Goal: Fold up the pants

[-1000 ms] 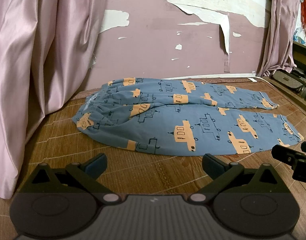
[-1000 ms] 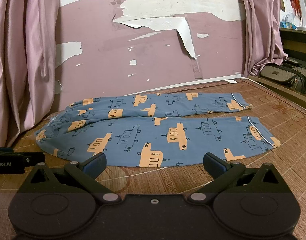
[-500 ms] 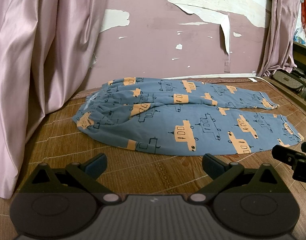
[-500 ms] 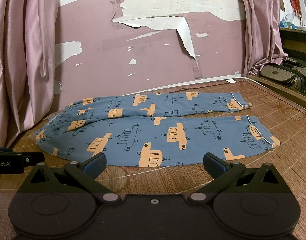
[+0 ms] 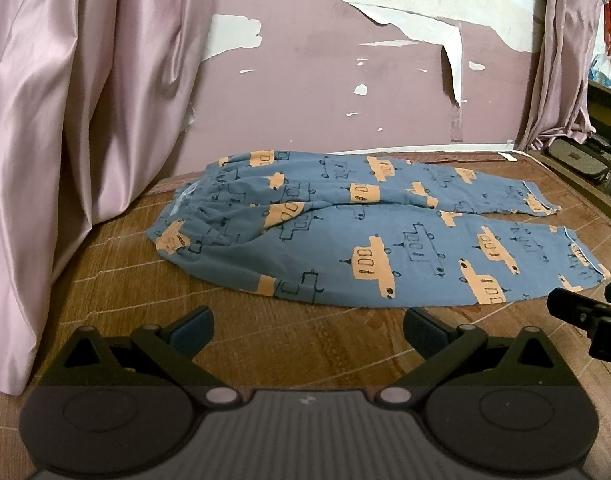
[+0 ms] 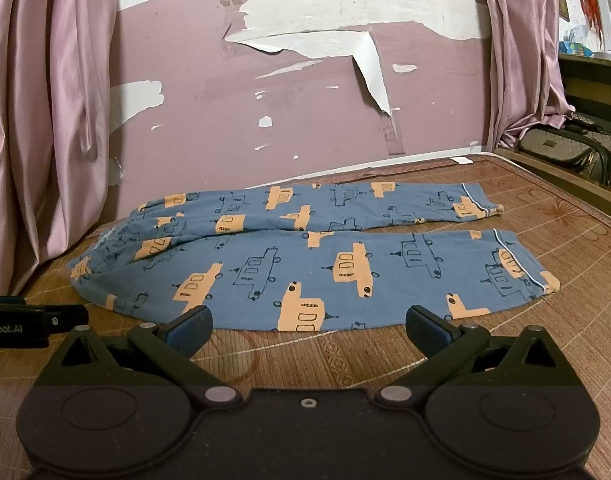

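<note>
Left wrist view: the left gripper (image 5: 307,326) had its jaws wide apart, holding nothing, near the blue pants (image 5: 361,236) lying flat on the woven mat (image 5: 105,264). Right wrist view: the right gripper (image 6: 307,326) was also spread, empty, just before the pants' nearer leg (image 6: 345,276).

Bare woven mat (image 5: 313,344) lies between each gripper and the pants (image 5: 385,240), giving open passage forward. The curtain (image 5: 65,120) crowds the left side, the wall (image 6: 305,120) closes the back, and the right gripper (image 5: 585,316) juts in low right.
</note>
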`<state>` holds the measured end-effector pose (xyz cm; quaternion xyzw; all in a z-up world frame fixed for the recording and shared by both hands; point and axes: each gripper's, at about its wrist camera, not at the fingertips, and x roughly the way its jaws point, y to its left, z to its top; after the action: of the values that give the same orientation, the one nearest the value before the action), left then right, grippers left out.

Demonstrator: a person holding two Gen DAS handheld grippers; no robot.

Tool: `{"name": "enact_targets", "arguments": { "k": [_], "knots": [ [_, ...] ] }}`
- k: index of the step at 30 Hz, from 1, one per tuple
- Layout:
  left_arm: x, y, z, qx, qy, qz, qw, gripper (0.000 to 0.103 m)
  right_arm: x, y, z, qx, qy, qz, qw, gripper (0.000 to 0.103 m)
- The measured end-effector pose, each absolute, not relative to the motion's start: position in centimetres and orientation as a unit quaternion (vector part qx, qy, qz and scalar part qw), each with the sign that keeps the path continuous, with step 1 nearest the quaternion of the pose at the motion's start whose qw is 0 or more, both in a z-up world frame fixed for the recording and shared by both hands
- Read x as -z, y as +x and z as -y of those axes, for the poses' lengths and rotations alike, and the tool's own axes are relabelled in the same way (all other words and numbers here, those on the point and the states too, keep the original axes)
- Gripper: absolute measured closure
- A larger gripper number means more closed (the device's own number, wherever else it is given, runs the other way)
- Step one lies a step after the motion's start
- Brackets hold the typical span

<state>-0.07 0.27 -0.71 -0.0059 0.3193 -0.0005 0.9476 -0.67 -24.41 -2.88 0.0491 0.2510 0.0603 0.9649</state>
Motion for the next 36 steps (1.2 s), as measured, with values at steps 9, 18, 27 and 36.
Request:
{"name": "enact_targets", "arguments": {
  "k": [9,18,27,36],
  "knots": [
    [-0.6,4.0,-1.6,-0.006,0.029,-0.363,0.931,0.0,1.9,0.8,25.1,-0.066,0.037,-0.246,0.966,0.0],
    [-8.7,14.0,-3.8,0.023,0.188,-0.381,0.905,0.0,-3.3,7.7,27.0,-0.181,-0.068,-0.214,0.958,0.0],
    [-7.0,24.7,-5.1,0.053,0.2,-0.343,0.916,0.0,-1.2,22.6,28.2,-0.243,-0.181,-0.278,0.912,0.001],
    [-2.1,33.0,-6.4,0.078,0.186,-0.335,0.92,0.009,1.2,37.7,26.7,-0.28,-0.107,-0.325,0.897,0.008]
  ]
}}
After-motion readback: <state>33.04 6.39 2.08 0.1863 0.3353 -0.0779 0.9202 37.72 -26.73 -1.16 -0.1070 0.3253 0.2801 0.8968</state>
